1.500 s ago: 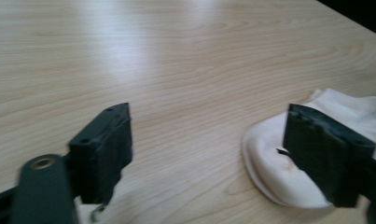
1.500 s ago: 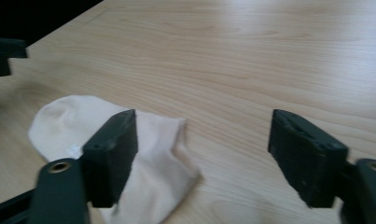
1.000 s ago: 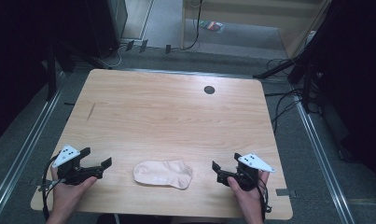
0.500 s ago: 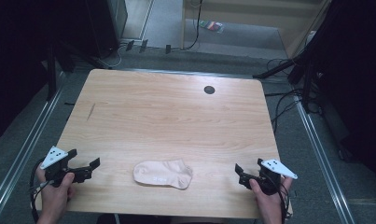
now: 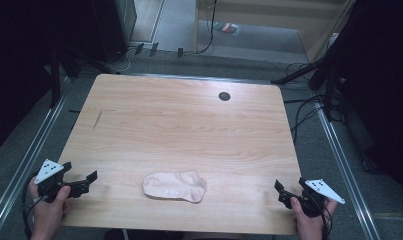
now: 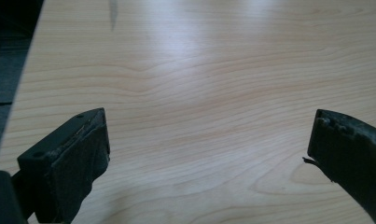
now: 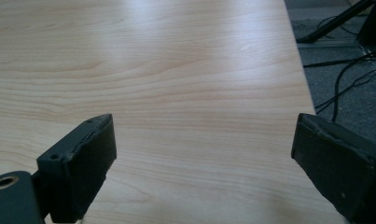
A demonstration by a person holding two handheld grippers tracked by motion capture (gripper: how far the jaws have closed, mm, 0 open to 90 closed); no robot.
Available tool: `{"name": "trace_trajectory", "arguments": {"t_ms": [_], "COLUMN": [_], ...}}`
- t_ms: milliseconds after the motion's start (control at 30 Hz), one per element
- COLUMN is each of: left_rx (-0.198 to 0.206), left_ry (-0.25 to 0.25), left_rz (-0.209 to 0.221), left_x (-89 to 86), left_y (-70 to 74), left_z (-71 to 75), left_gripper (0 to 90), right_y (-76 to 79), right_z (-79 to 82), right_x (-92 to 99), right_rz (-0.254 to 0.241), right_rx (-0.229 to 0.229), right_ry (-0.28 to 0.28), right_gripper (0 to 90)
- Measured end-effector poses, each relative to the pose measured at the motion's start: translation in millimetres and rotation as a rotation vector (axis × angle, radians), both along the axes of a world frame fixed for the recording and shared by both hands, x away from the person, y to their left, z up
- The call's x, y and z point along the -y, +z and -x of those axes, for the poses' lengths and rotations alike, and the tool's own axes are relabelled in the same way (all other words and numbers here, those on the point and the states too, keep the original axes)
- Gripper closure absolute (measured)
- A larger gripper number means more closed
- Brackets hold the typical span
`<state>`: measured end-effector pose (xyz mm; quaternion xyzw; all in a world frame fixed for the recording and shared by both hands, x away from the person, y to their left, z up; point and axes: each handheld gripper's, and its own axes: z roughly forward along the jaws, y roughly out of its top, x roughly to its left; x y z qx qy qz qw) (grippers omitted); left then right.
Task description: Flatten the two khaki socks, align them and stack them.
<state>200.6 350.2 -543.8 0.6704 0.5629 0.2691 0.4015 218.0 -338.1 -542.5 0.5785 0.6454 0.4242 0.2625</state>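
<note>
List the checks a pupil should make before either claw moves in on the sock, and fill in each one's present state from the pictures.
1. Left claw open: ok, jaws stand wide apart in the left gripper view.
2. Right claw open: ok, jaws wide apart.
3. Sock lying flat on the table, free of both claws: ok.
4. Path from each claw to the sock bare of other things: ok.
5. Sock well inside the table's near edge: ok.
6. Sock a single layer, nothing beneath it: cannot tell.
</note>
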Motion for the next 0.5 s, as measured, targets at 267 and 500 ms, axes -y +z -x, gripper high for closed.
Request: {"name": "trace_trajectory", "arguments": {"t_ms": [267, 500], "left_rx": [0.01, 0.015], "left_ry": [0.042, 0.071], "left_rz": [-0.025, -0.024], "left_x": [-12.7, -15.5], "left_y": [-1.8, -6.2], "left_z": [-0.4, -3.3], "left_gripper": [0.0, 0.0], "right_y": [-4.6, -5.0], "right_z": [8.3, 8.3], "right_x": [22.9, 29.9], "right_rz": [-0.021, -0.078], "right_rx": [-0.006, -0.007], "right_ry": [-0.056, -0.082], "right_gripper": [10.4, 12.5]}}
